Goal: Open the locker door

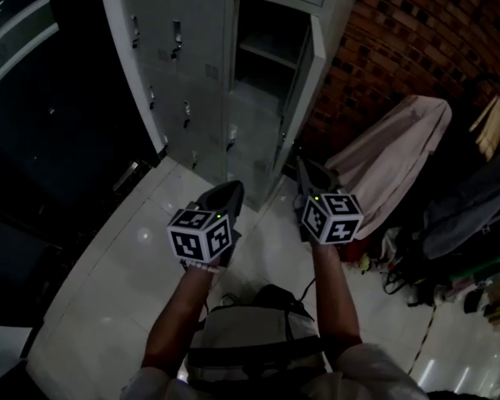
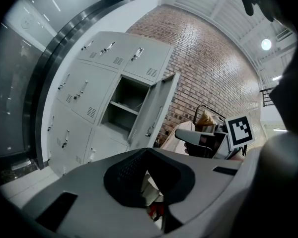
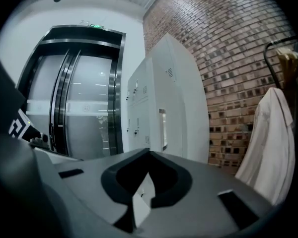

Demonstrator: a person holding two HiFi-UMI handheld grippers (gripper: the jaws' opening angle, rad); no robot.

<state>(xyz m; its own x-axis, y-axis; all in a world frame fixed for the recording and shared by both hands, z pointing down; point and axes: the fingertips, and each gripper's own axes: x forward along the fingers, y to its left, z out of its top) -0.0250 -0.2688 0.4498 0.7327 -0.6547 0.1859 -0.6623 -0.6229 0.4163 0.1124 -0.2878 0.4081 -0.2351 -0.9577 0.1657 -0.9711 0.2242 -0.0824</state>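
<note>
A grey locker bank (image 1: 192,73) stands ahead. The door (image 1: 307,82) of its right column is swung out towards me, baring a shelved compartment (image 1: 267,52). In the left gripper view the same door (image 2: 156,108) hangs open beside the compartment (image 2: 126,100). My left gripper (image 1: 233,188) is held low in front of the lockers, jaws together and empty (image 2: 148,151). My right gripper (image 1: 302,167) hovers just right of the door's lower edge, apart from it, and is shut on nothing (image 3: 149,155). It faces the door's outer side with its handle (image 3: 162,129).
A brick wall (image 1: 417,32) runs along the right. A pale coat (image 1: 392,157) hangs on a rack there, with dark bags (image 1: 458,223) beside it. Dark glass panels (image 1: 33,123) lie to the left. A backpack (image 1: 258,332) sits at the person's front. Lift doors (image 3: 74,108) show beyond the lockers.
</note>
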